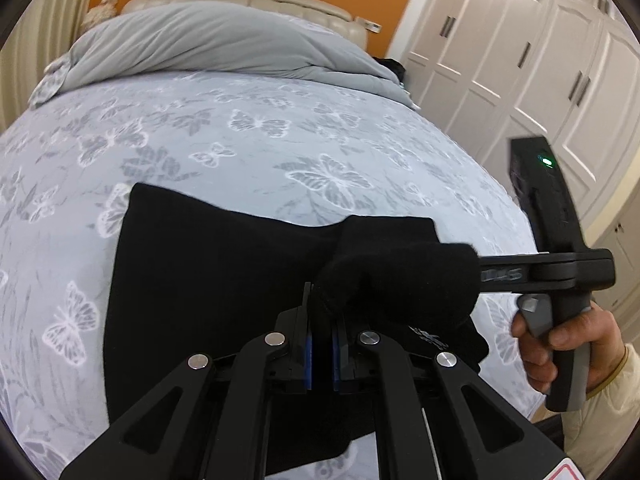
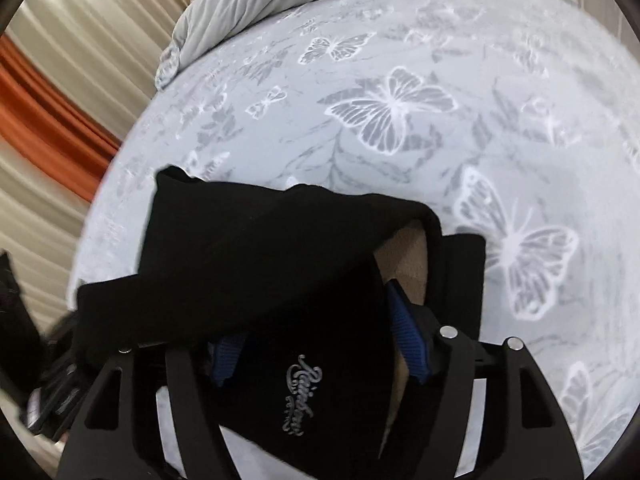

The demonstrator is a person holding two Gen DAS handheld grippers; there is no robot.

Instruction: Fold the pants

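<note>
We were midway through a fold, by our reading. The black pants [image 1: 208,272] lay on the butterfly-print bedsheet [image 1: 248,128] at the near edge of the bed, occupying the 6 to 9 o'clock part of the left wrist view, already doubled into a compact slab. A bunched end of the fabric was lifted off the sheet between our two tools.

The left gripper [image 1: 322,354] had its blue pads [image 1: 309,364] drawn close together with a thin ridge of black cloth between them, so we judged it pinching the pants. The right gripper [image 2: 320,344], entering the left view from 3 o'clock with the hand [image 1: 560,344] squeezing its handle, was buried in the rolled cloth. In its own view the blue pads [image 2: 408,332] stood well apart with the logo-printed fabric [image 2: 302,396] draped between and over them; whether it truly clamped the cloth we could not tell.

The next move, we thought, called for carrying the lifted end across toward 12 o'clock and laying it flat on the slab, both tools level so the edge lands square. The tan lining [image 2: 408,252] showing at the hem suggested that layer might slip open.

No containers were in sight; only the grey duvet [image 1: 208,36] heaped at 12 o'clock and the white wardrobe [image 1: 520,48] at 2 o'clock.
</note>
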